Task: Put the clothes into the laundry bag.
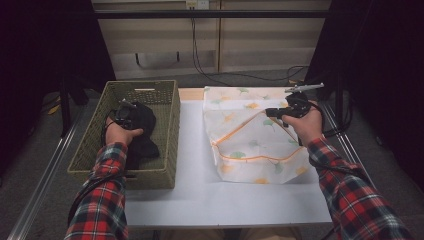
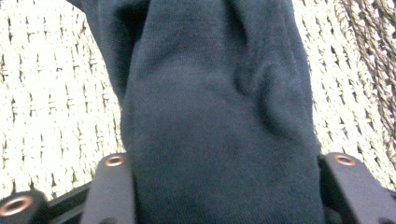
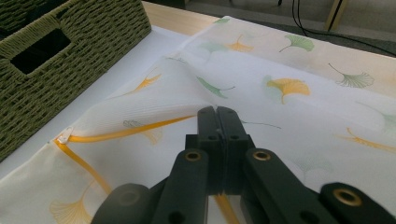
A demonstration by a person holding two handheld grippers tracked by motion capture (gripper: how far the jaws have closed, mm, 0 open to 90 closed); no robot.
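A dark navy garment lies bunched in a green woven basket at the table's left. My left gripper reaches down into the basket. In the left gripper view the garment fills the gap between both jaws of the left gripper, which press on its sides, over the woven floor. A white mesh laundry bag with ginkgo leaves and an orange zipper lies at the right. My right gripper is shut on the bag's zipper edge and holds the flap raised. Its jaws meet on that bag.
The white table top runs between basket and bag and toward the near edge. The basket's end wall with a handle hole stands close to the bag's left side. Cables trail on the floor behind the table.
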